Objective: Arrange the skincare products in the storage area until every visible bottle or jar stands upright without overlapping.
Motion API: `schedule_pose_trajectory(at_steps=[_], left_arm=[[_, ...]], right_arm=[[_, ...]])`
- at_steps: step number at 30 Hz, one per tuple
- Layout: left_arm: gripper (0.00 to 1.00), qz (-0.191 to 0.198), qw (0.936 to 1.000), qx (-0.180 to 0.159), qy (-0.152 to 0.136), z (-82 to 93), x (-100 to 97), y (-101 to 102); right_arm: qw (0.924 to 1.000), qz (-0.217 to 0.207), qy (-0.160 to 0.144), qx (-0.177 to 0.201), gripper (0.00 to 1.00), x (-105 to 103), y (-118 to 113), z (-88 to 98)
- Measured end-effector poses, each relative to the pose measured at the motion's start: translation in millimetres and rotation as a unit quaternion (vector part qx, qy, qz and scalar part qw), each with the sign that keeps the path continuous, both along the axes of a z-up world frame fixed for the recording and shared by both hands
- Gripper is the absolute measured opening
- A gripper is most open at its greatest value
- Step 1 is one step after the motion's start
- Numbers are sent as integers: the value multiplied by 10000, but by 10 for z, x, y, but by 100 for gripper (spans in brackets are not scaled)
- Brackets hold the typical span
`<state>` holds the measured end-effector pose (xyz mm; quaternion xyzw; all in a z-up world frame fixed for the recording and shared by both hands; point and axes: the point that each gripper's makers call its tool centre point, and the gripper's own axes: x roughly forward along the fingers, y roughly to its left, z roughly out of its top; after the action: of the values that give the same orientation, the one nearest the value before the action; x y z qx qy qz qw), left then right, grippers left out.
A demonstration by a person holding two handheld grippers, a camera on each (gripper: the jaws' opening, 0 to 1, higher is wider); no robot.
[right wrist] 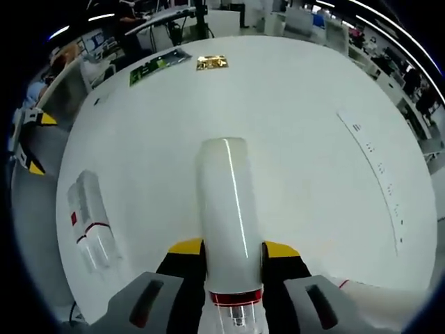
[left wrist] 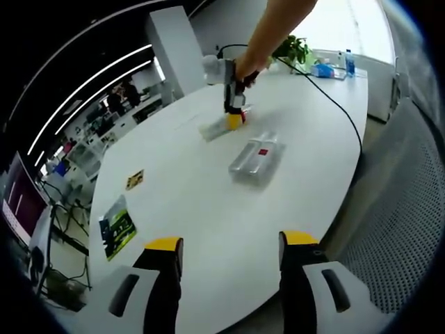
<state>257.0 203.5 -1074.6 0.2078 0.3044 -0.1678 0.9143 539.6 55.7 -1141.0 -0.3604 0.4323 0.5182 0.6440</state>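
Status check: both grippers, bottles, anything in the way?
Right gripper shut on white bottle, held lying down at the table. Left gripper open, holding nothing. Clear pack of bottles lies flat nearby. Nothing blocking.

Bright, even light; fisheye-warped edges

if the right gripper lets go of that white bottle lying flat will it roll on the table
Probably yes: the white bottle looks like a smooth round cylinder, and the table is glossy and flat. Its sheen suggests a slick surface that could slide between the fingers. It appears rigid plastic, so squeezing should not crush it.
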Motion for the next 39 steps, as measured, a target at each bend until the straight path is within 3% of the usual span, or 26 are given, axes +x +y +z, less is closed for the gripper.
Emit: schedule_pose_trajectory(at_steps=[12, 20, 22, 26, 30, 34, 35, 39], left_arm=[[55, 16, 10000, 18, -21, 3, 3, 13], [54, 19, 10000, 30, -46, 16, 4, 18], [54, 19, 10000, 30, -57, 15, 6, 18], [53, 19, 10000, 42, -69, 20, 5, 22], [53, 14, 10000, 51, -68, 19, 4, 22], [53, 18, 9999, 55, -82, 25, 7, 24], [53, 21, 10000, 54, -78, 23, 7, 24], [52, 12, 9999, 59, -95, 32, 8, 21]], right_arm=[[9991, -383, 52, -157, 23, -5, -4, -3], [9916, -1152, 585, 10, 22, -50, 40, 17], [9840, -1543, 883, 128, 22, -87, 67, 41], [9569, -2430, 1538, 410, 22, -148, 118, 100], [9394, -2841, 1827, 583, 22, -206, 146, 166], [9160, -3263, 2152, 903, 22, -258, 200, 254], [9065, -3415, 2259, 1026, 21, -277, 217, 285], [8848, -3710, 2531, 1245, 21, -328, 234, 315]])
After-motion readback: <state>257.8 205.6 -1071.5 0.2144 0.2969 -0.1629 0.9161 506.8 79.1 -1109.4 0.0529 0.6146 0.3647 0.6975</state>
